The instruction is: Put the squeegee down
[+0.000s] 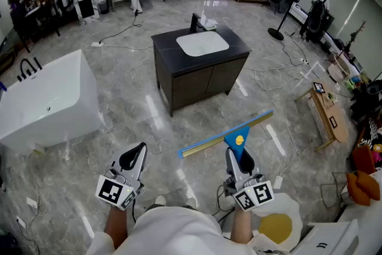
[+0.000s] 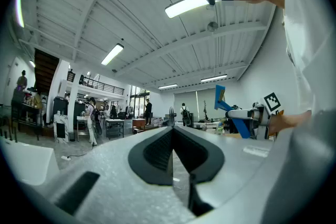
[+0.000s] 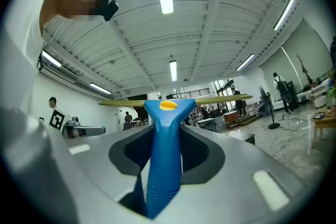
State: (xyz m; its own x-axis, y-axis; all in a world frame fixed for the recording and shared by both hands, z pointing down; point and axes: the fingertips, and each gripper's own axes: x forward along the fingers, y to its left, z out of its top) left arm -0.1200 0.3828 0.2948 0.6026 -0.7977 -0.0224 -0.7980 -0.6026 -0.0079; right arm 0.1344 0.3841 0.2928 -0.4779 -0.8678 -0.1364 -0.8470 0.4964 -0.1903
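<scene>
Right gripper (image 1: 238, 157), lower right of the head view: jaws clamped on the blue squeegee (image 1: 222, 137), which is held in the air at lower centre. Left gripper (image 1: 132, 157), lower left: jaws together, empty.

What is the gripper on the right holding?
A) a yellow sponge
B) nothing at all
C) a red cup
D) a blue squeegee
D: the right gripper has its jaws closed on the blue handle of the squeegee, and the long blade sticks out crosswise in front.
</scene>
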